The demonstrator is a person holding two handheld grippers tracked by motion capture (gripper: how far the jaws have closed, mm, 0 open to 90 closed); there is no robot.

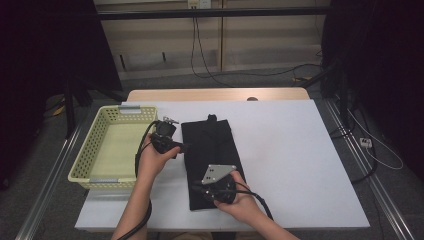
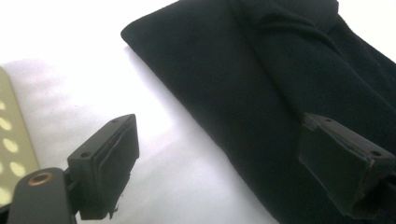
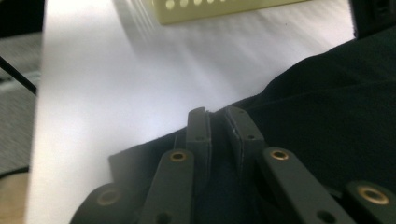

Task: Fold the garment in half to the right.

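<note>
Your right gripper (image 3: pixel 218 122) pinches the near edge of the black cloth (image 1: pixel 211 155) — jaws pressed together on it. Your left gripper (image 2: pixel 243 161) hovers spread at the cloth's left edge — beside the basket (image 1: pixel 95 140).

The tabletop (image 1: pixel 300 150) is a white sheet laid over a wooden top whose far edge shows as a light brown strip. 2 things lie directly on it. A pale yellow basket (image 1: pixel 95 145) with holes in its walls sits at the left edge, partly overhanging the near left side. Just beside it, near the middle, a black cloth (image 1: pixel 207 145) lies flat and folded, running from far to near.
</note>
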